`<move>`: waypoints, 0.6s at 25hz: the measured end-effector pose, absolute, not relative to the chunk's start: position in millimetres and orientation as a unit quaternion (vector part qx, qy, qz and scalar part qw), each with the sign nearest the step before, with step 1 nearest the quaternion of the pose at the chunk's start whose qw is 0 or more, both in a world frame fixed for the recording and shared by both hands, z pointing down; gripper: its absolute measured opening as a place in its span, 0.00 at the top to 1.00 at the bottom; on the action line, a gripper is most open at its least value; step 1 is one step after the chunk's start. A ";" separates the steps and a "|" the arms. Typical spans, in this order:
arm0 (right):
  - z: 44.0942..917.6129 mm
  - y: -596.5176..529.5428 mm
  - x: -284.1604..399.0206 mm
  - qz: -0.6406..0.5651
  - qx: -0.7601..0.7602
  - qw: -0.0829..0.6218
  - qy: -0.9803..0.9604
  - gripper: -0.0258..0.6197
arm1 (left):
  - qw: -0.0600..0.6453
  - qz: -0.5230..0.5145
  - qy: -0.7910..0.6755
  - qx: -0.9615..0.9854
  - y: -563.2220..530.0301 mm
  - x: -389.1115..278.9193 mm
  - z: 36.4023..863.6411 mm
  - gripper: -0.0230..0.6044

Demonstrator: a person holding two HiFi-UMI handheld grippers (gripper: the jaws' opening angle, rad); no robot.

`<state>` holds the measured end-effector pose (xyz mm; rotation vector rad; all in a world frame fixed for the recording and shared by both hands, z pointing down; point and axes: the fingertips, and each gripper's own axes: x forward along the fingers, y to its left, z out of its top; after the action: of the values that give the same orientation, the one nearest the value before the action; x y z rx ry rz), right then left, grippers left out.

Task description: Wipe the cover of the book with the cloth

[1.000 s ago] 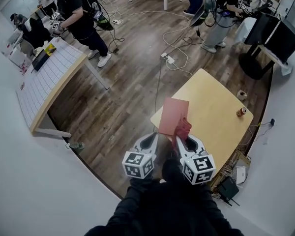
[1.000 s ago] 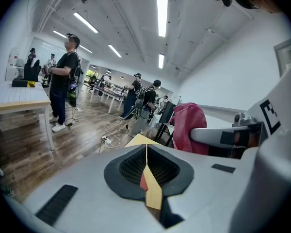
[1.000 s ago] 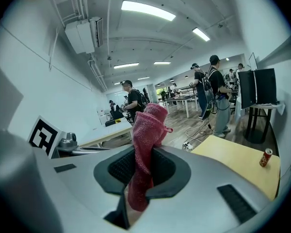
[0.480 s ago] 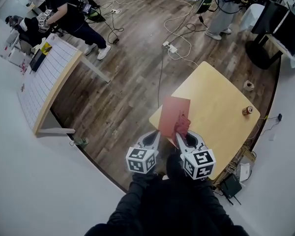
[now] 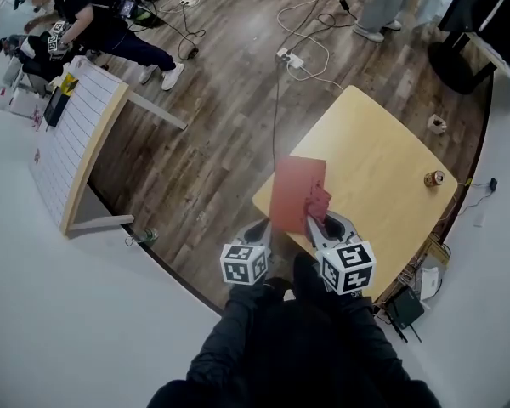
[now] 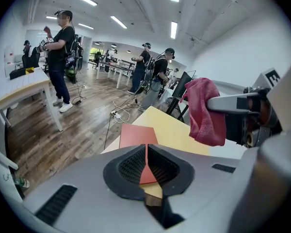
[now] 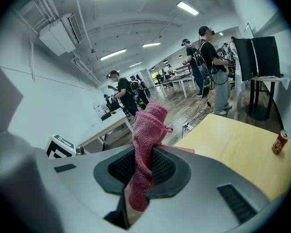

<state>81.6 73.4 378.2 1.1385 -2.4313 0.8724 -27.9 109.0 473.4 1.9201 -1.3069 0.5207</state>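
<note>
Yellow table (image 5: 391, 143) holds a can (image 5: 433, 178) at its 3 o'clock. Left gripper (image 6: 146, 165) jaws pinch the book (image 6: 138, 135) by its edge. Right gripper (image 7: 141, 171) jaws, clear only in their own view, are clamped on the cloth (image 7: 148, 130).

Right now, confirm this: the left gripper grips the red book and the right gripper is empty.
Wrong on one count. The left gripper grips the red book, but the right gripper is not empty: the right gripper view shows its jaws shut on the pink cloth.
</note>
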 end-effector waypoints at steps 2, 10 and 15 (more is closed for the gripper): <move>386.0 70.3 84.8 0.309 0.394 0.165 -0.850 0.84 | 0.378 0.216 -0.510 0.742 110.7 -27.7 487.0 0.90; 418.8 61.8 74.8 0.329 0.384 0.196 -0.840 0.84 | 0.400 0.245 -0.512 0.720 107.2 -47.7 533.0 0.90; 432.9 53.6 56.0 0.332 0.385 0.215 -0.834 0.84 | 0.434 0.249 -0.494 0.711 103.3 -61.0 564.2 0.76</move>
<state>56.0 53.6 432.9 1.0687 -2.3116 0.9196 -61.0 103.3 564.2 1.7701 -1.2314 0.6202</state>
